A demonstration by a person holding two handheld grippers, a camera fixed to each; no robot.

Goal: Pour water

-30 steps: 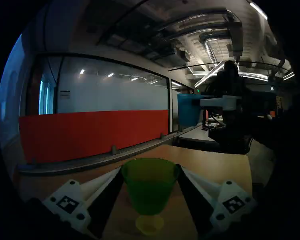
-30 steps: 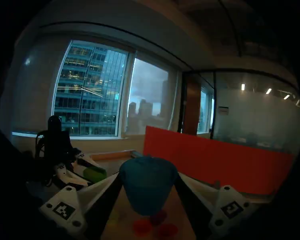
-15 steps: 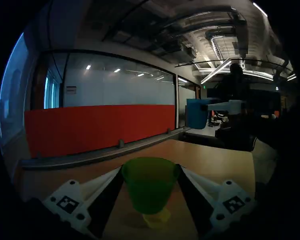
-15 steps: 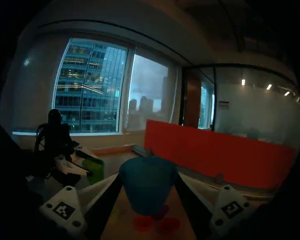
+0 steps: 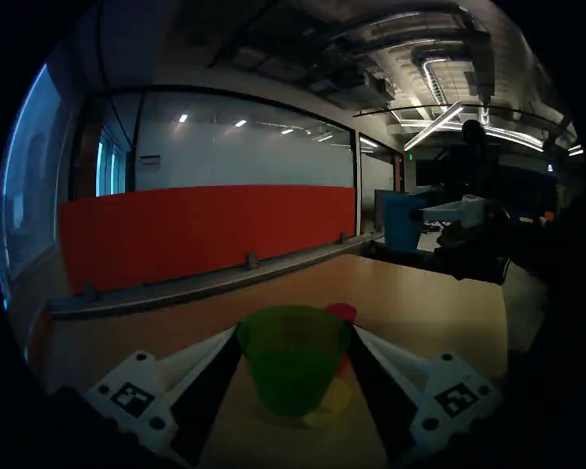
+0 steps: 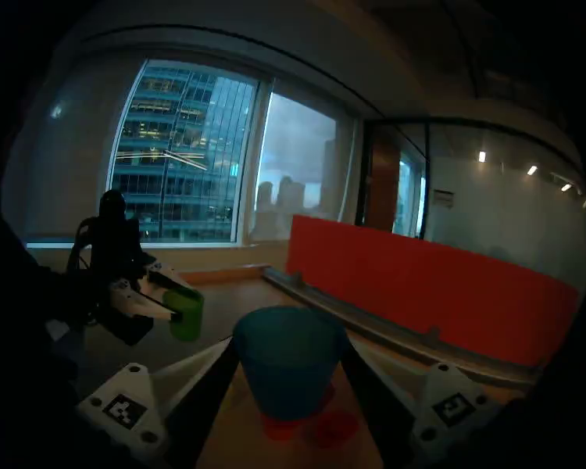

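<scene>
In the left gripper view my left gripper [image 5: 293,361] is shut on a green cup [image 5: 293,356], held upright above the wooden table [image 5: 418,305]. Farther off at the right of that view, the right gripper [image 5: 463,213] holds a blue cup [image 5: 401,220]. In the right gripper view my right gripper [image 6: 289,367] is shut on the blue cup [image 6: 289,367], also upright. The left gripper [image 6: 141,301] with the green cup [image 6: 185,313] appears at the left there. I cannot see into either cup.
Red cups [image 6: 328,426] stand on the table [image 6: 246,297] below the blue cup; a red cup [image 5: 341,313] and a yellow one [image 5: 330,399] sit behind the green cup. A red partition [image 5: 207,230] with a rail edges the table. Windows [image 6: 184,164] lie beyond.
Both views have tilted downward, showing more table. The small cups on the table have shifted in view under the held cups. Both grippers kept their cups.
</scene>
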